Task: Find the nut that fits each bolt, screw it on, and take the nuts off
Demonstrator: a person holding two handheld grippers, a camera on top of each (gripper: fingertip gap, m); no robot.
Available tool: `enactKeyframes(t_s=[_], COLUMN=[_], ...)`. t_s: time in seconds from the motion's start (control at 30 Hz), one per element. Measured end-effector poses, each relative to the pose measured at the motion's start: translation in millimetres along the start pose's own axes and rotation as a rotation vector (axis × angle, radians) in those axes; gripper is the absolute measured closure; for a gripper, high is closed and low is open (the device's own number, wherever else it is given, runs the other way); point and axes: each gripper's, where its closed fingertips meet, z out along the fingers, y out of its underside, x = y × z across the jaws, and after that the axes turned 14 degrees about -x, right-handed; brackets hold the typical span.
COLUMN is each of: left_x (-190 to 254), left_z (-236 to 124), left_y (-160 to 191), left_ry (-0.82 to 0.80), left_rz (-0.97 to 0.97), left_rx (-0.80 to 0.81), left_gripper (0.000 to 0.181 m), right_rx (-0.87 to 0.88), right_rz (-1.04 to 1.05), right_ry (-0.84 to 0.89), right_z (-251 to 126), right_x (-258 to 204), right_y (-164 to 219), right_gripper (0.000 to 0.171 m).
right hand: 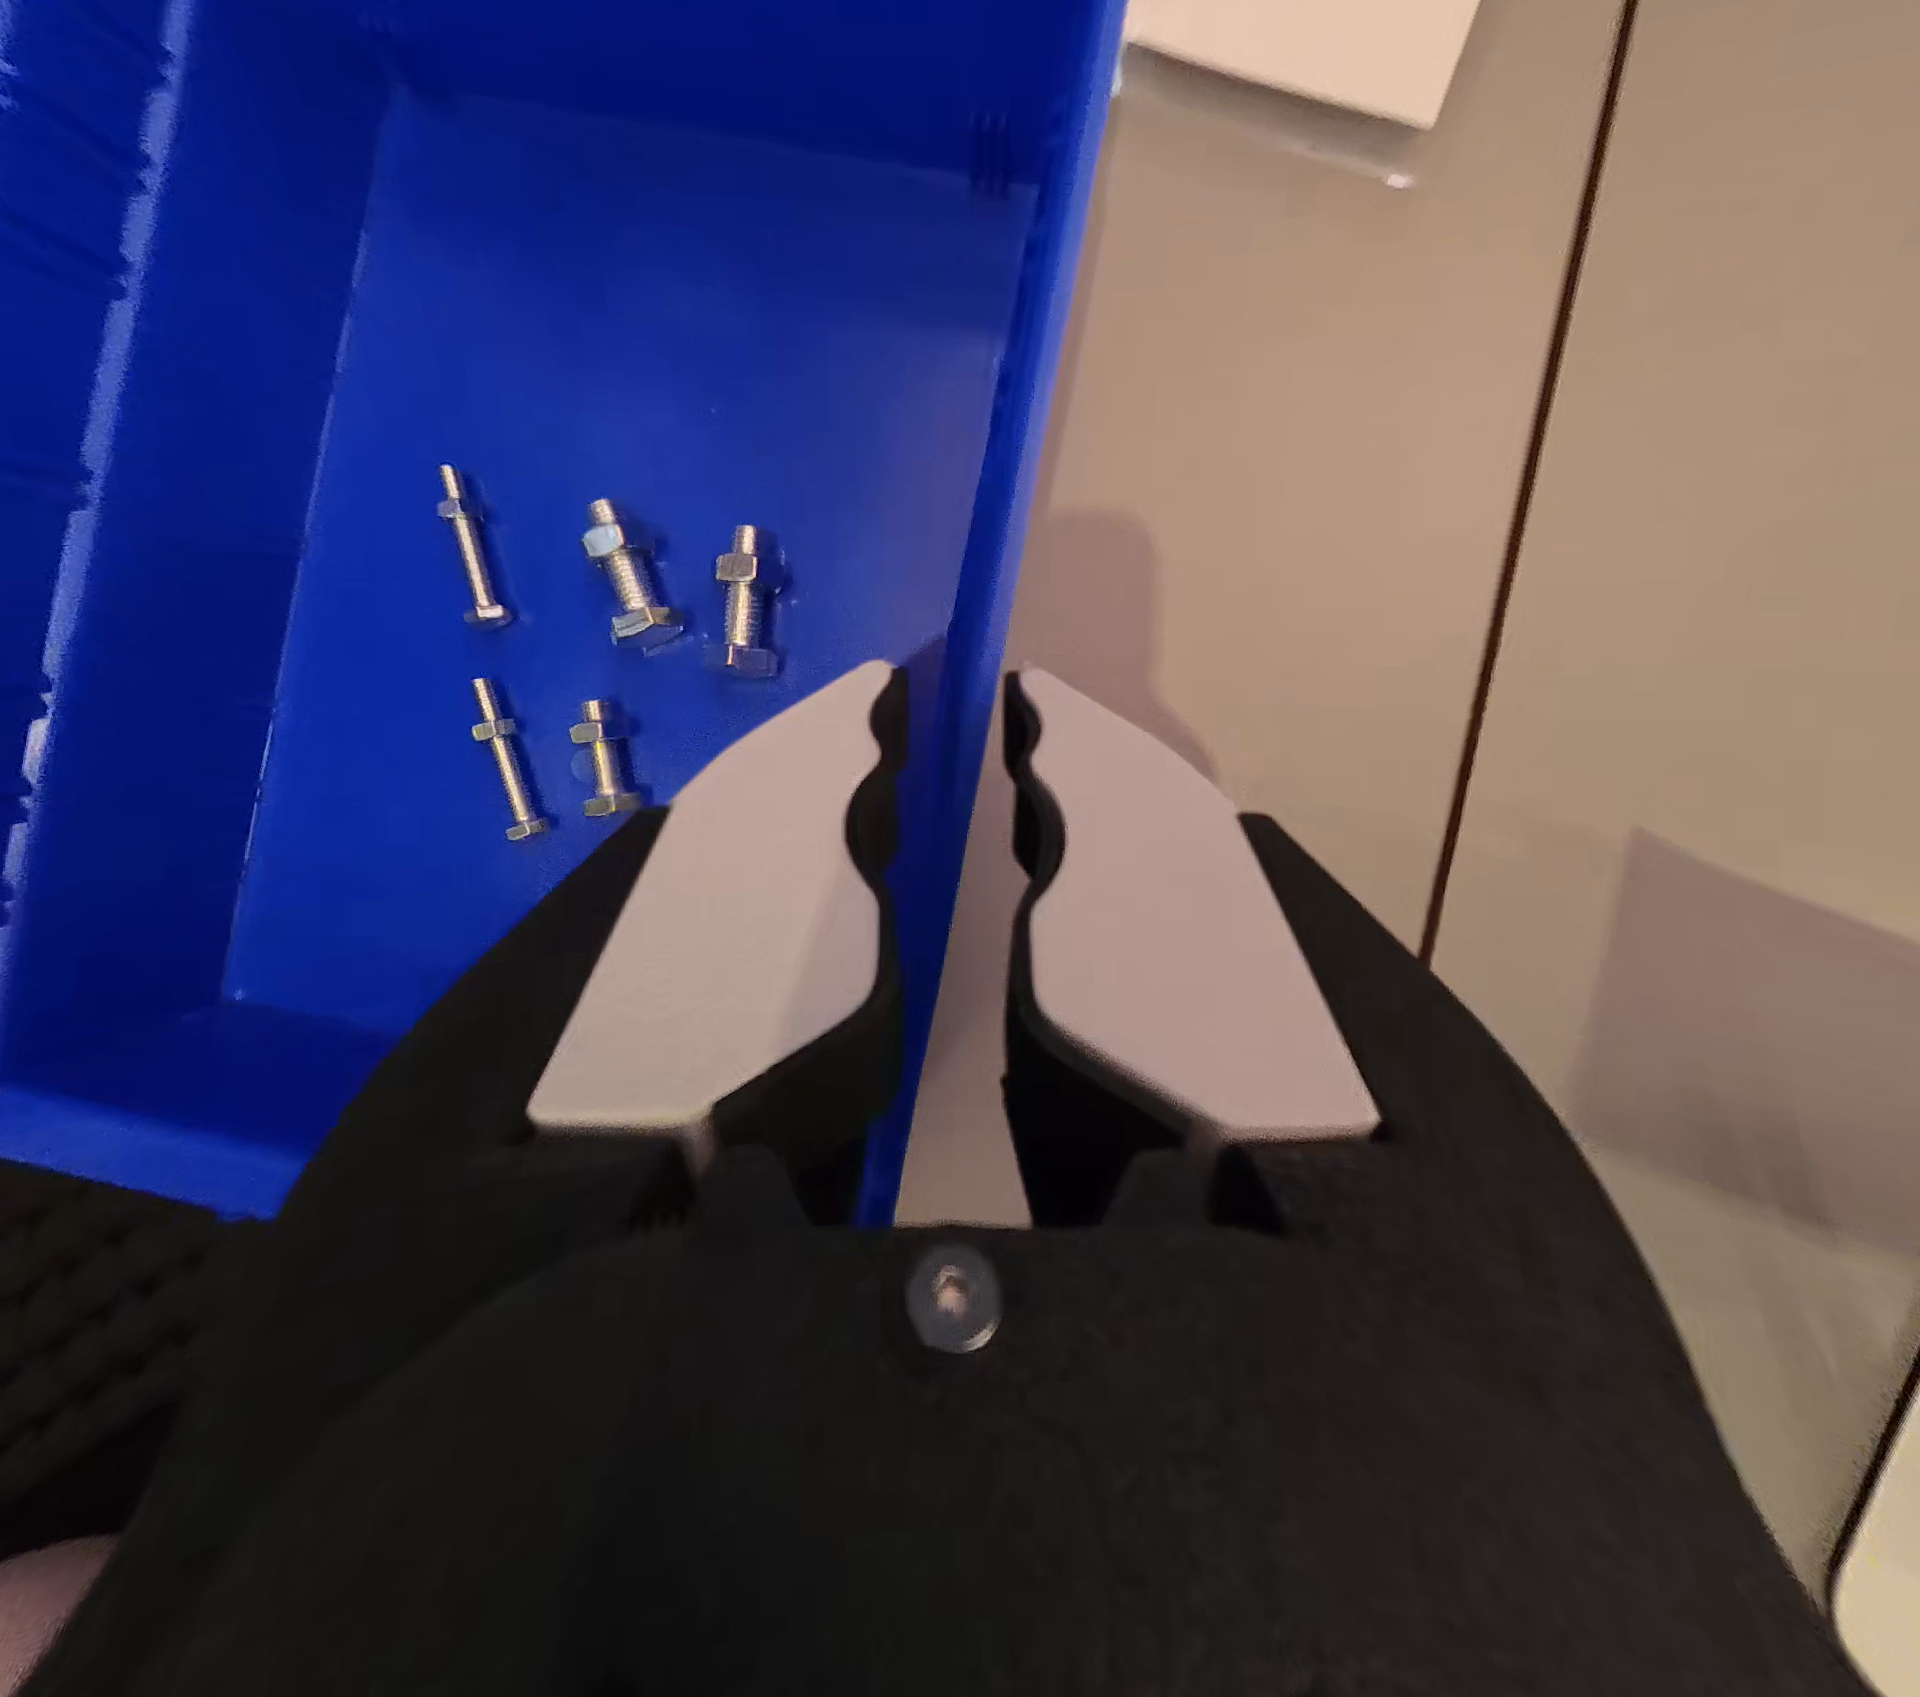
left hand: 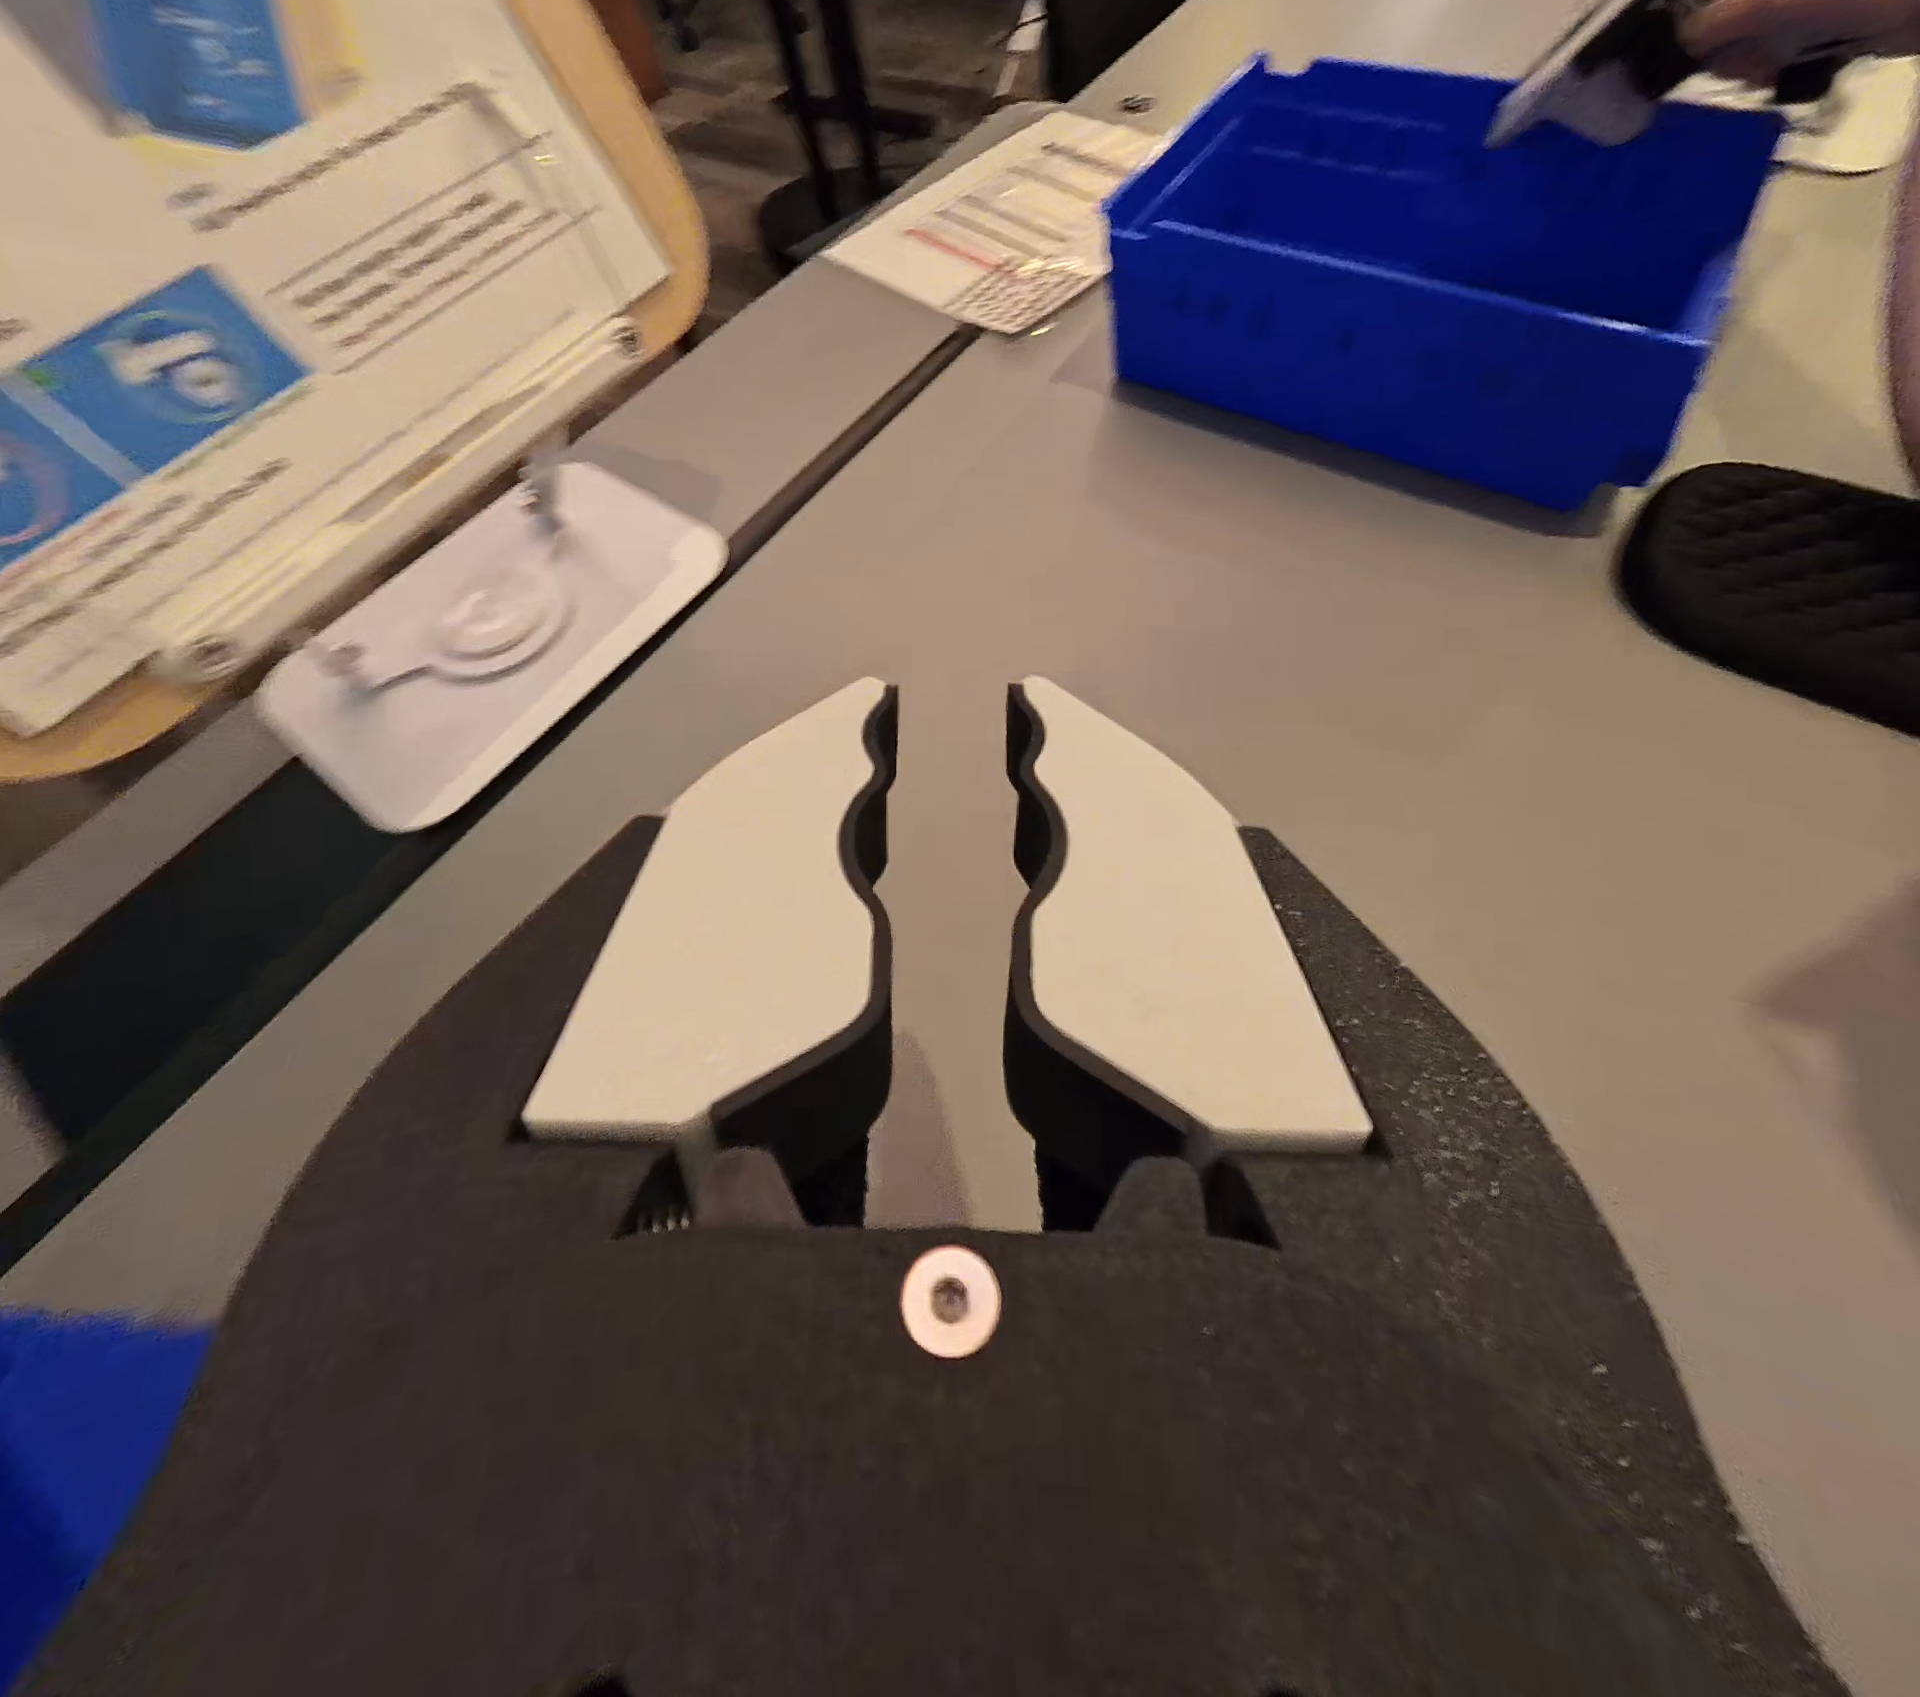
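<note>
The left hand-held gripper hangs over bare worktop well short of the blue bin, jaws spread and empty. The right hand-held gripper hovers over the bin's right wall, also spread, nothing pinched. Five bolts, each with a nut on, lie on the bin floor. Best bet: drop in left of that wall and pinch a bolt's shank.
</note>
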Motion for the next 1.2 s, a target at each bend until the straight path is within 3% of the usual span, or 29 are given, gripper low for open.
enactKeyframes(t_s=[0.07, 0.27, 0.37, 0.43, 0.63, 1.2], left_x=[-17.8, -55.1, -78.8, -86.3, -94.6, -113.7], left_z=[-15.8, -70.6, -109.6, -124.7, -118.6, -91.4], left_y=[7.4, 76.7, 122.5, 143.8, 177.5, 226.7], left_ry=[-0.120, -0.462, -0.703, -0.768, -0.722, -0.763], left_rz=[-0.046, -0.236, -0.414, -0.493, -0.633, -0.725], left_rx=[0.005, -0.072, -0.077, -0.048, -0.096, -0.277], left_gripper=[0.163, 0.162, 0.145, 0.139, 0.128, 0.138], right_rx=[-0.049, -0.033, -0.054, -0.057, -0.046, -0.036], right_rz=[0.034, 0.110, 0.082, 0.087, 0.121, 0.137], right_ry=[-0.028, -0.103, -0.059, -0.060, -0.101, -0.122], right_z=[9.3, 11.2, 12.6, 12.8, 13.0, 12.3], right_x=[-0.1, -2.0, -1.9, -3.7, -6.6, -9.8], right_y=[0.4, -3.5, -3.0, -3.4, -4.2, -2.8], right_gripper=[0.166, 0.165, 0.166, 0.166, 0.165, 0.164])
